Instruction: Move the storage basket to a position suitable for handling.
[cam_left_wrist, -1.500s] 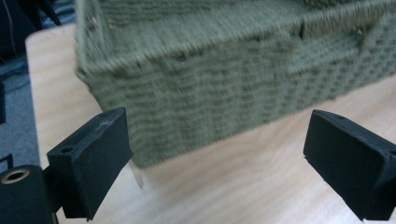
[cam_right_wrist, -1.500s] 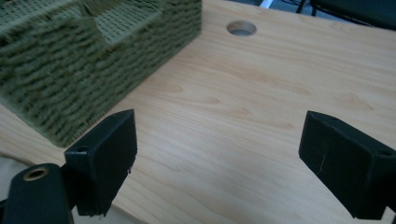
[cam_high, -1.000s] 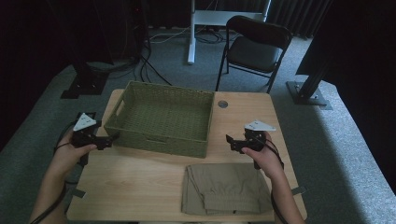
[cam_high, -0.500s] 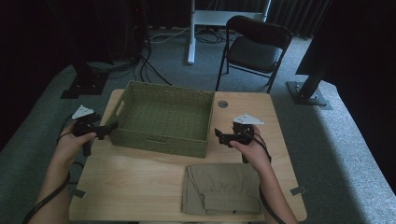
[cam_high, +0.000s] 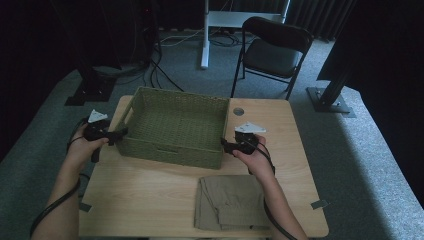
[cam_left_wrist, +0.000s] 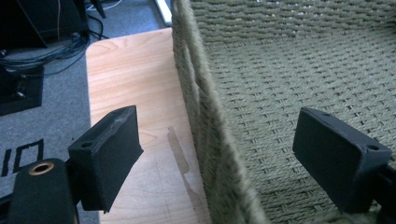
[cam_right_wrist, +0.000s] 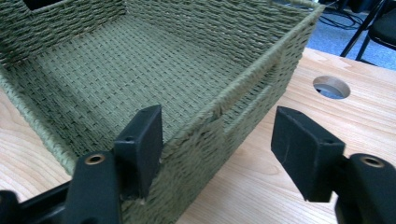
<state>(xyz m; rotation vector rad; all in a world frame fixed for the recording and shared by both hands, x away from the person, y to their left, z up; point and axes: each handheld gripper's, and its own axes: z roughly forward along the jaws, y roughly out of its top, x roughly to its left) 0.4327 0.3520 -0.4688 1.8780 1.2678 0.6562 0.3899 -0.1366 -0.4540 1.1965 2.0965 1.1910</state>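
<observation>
Left gripper view shows the left gripper (cam_left_wrist: 215, 163) with its two black jaws set astride the left wall of the woven green basket (cam_left_wrist: 289, 84): one jaw hangs outside over the wooden table (cam_left_wrist: 135, 79), the other inside over the basket's woven floor. The jaws have just been closing a little, the wall stands between them, and neither pad presses on it, so they are parted. In the right gripper view the right gripper (cam_right_wrist: 219, 149) straddles the basket's right wall near its front corner; its jaws have just been closing too, the inner jaw lies against or just beside the weave, and the outer one stands apart over the table, so there is no grip. A round hole (cam_right_wrist: 331, 87) in the table lies just beyond the basket's right wall. In the high view the basket (cam_high: 175, 125) sits on the far half of the table (cam_high: 150, 195), the left gripper (cam_high: 120, 134) at its left side and the right gripper (cam_high: 226, 146) at its right front corner. A folded khaki cloth (cam_high: 230, 202) lies on the table near the basket's front wall, beside the person's right forearm. A black folding chair (cam_high: 272, 50) stands on the floor beyond the basket.
</observation>
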